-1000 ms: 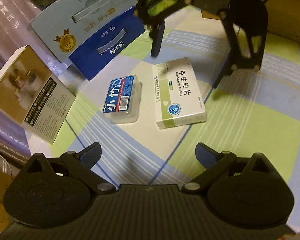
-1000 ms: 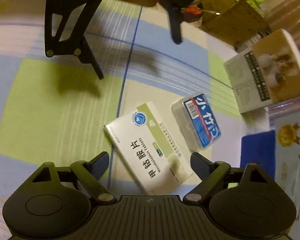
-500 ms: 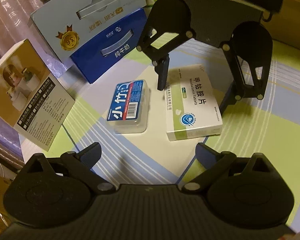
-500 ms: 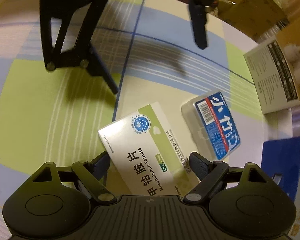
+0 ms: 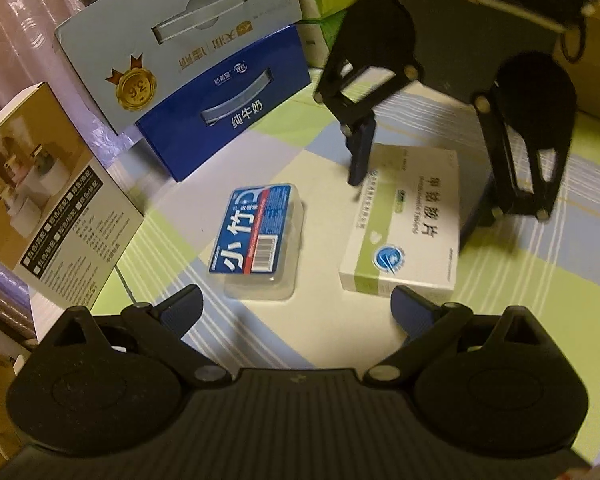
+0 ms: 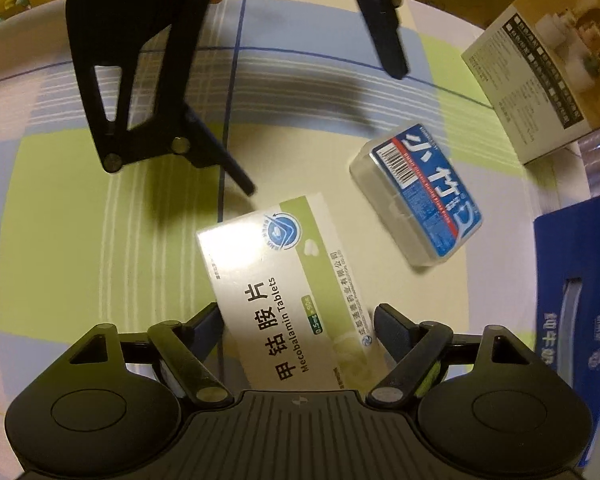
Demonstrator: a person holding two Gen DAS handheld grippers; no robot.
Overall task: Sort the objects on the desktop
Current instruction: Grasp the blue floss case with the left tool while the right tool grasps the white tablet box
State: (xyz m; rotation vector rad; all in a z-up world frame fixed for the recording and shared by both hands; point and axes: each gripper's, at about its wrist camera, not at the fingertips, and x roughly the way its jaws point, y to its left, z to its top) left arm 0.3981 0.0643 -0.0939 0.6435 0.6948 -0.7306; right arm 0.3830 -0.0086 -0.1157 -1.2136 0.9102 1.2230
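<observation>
Two spread fingers of the right gripper [image 6: 296, 326] flank the white-and-green cardboard tablet box [image 6: 284, 296], not yet clamped. The left gripper [image 5: 296, 306] hangs unclenched near the clear plastic case with a blue label [image 5: 256, 236].

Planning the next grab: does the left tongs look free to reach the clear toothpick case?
Probably yes. The left tongs are open, the toothpick case lies just ahead uncovered; the tablet box sits apart.
</observation>
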